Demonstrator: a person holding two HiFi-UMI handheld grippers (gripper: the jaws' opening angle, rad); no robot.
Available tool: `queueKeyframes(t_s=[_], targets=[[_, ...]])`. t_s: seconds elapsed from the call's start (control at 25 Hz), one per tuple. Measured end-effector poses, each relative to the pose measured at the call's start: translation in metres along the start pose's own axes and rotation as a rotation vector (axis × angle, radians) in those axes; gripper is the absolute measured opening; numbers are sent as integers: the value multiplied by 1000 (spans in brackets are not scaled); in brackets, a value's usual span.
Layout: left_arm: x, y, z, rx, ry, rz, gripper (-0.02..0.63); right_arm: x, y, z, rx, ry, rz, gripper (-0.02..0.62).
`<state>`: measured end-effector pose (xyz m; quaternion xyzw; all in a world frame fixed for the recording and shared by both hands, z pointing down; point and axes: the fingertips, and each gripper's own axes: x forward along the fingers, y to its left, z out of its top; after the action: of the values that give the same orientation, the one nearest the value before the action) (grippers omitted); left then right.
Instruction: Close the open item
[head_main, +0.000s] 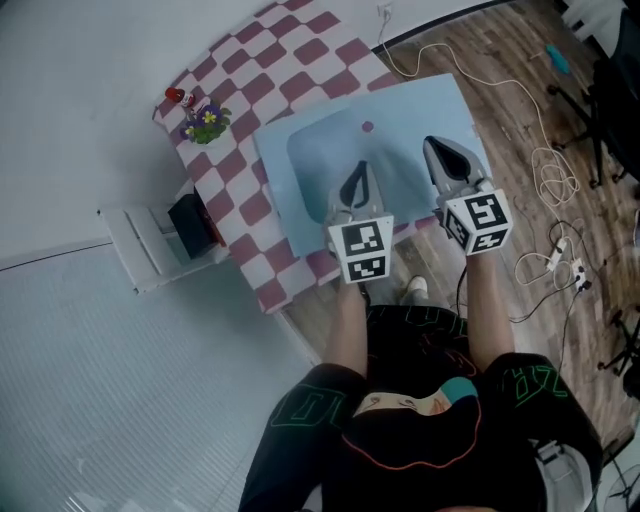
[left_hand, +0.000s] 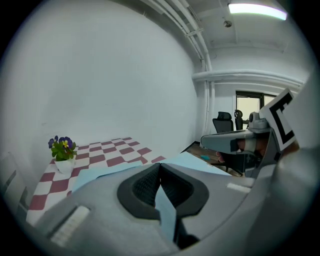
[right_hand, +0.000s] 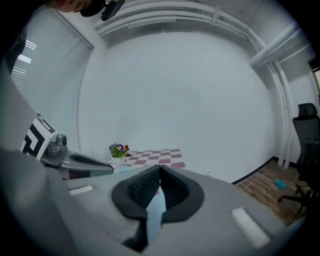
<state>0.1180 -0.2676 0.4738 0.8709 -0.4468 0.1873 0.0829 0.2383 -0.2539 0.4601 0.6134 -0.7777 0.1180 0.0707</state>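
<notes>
In the head view the blue item (head_main: 420, 105) lies flat on the checked tabletop (head_main: 240, 235), filling its 3 o'clock half. It looks like a thin, soft folder or pouch spread open, with a small purple dot (head_main: 366, 127) near its far edge that may be a snap, though I cannot be sure. I judge it light, limp and a bit slick, so I would pinch a free edge or corner of the loose layer and fold it over, not press down on the middle. The left gripper (head_main: 360, 170) and right gripper (head_main: 432, 148) hang above its near half, side by side. A flower pot (head_main: 207, 122) stands at 11 o'clock, well apart; a white rack (head_main: 140, 250) sits at 9 o'clock beside the table; cables (head_main: 545, 150) trail over the wooden floor (head_main: 500, 60) at 3 o'clock. In the left gripper view its jaws are closed, pads meeting, nothing pinched; blue shows below through the gap, with the pot at 9 o'clock against a bare white wall (left_hand: 110, 75). In the right gripper view the jaws are likewise closed on nothing, with the pot and checked cloth at 9 o'clock and an office chair (right_hand: 305, 125) at 3 o'clock.
</notes>
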Motion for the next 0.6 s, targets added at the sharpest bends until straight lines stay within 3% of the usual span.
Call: queueKeyframes(t_s=[0.16, 0.28, 0.36, 0.6], targets=[[26, 29, -2, -35, 27, -4, 9, 38, 3, 0, 0, 36, 13, 3], [41, 33, -5, 13, 56, -11, 9, 48, -2, -5, 13, 64, -3, 3], [50, 27, -9, 62, 80, -23, 9, 49, -8, -12, 15, 83, -14, 3], [65, -12, -9, 90, 97, -78, 9, 30, -43, -27, 58, 109, -55, 3]])
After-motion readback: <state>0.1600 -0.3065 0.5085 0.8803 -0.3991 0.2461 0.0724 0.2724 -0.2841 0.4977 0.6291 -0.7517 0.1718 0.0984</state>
